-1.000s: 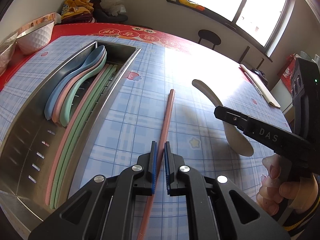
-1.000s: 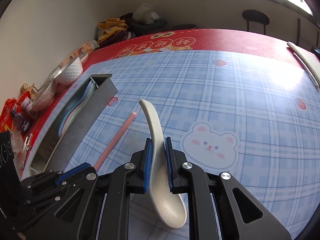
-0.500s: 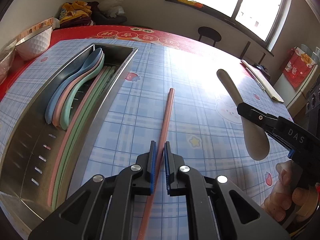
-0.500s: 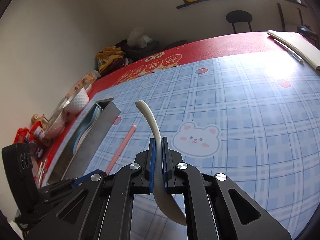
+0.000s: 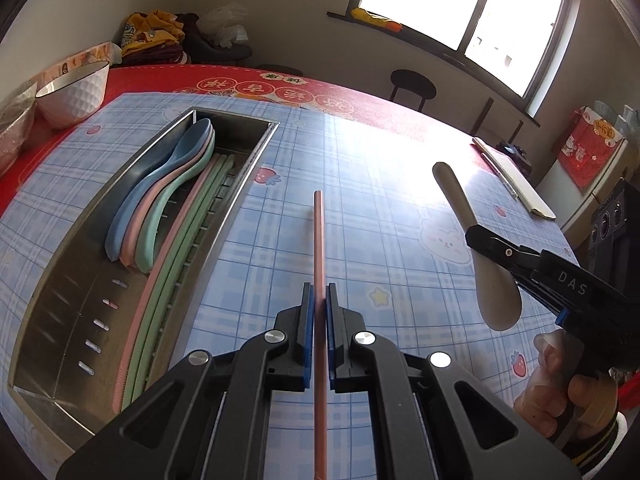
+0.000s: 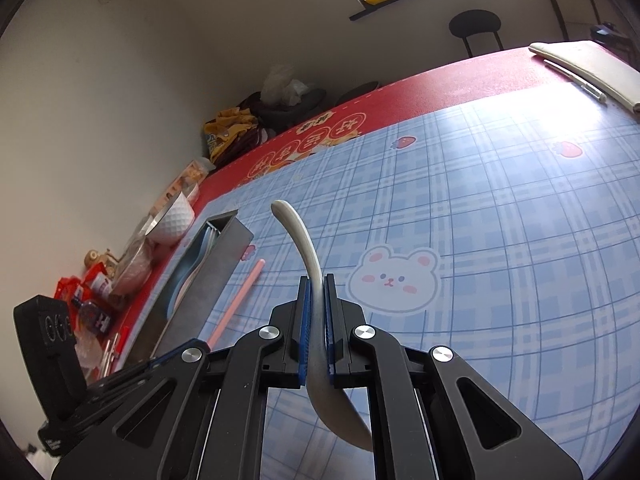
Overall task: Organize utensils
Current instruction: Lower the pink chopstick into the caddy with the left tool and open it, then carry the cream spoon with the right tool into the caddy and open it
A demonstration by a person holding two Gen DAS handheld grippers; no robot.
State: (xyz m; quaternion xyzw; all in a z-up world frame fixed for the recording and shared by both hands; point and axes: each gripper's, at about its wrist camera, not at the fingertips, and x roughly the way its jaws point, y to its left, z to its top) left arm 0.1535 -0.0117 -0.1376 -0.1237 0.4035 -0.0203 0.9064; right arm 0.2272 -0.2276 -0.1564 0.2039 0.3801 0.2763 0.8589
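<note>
My left gripper (image 5: pixel 319 308) has its jaws closing on a pink chopstick (image 5: pixel 319 240), blue pads pressed on both sides; the stick runs straight ahead over the blue plaid cloth. To its left a steel tray (image 5: pixel 236 192) holds blue, pink and green spoons (image 5: pixel 160 208) and pink and green chopsticks (image 5: pixel 176 248). My right gripper (image 6: pixel 318 304) is shut on a white spoon (image 6: pixel 298 236), turned on edge and held above the cloth, handle forward. From the left wrist, that spoon (image 5: pixel 496 296) hangs at the right in the right gripper (image 5: pixel 476 240).
A white bowl (image 5: pixel 74 92) and a metal bowl (image 5: pixel 12 132) stand left of the tray. Clothes and bags (image 5: pixel 160 36) pile up at the back. A pale folded item with a pen (image 5: pixel 516 184) lies at the table's right edge. Snack packets (image 6: pixel 92 288) crowd the left edge.
The right gripper has raised the white spoon off the cloth and rolled it onto its edge. The pink chopstick now sits in line with the left gripper's fingers instead of slanted.
</note>
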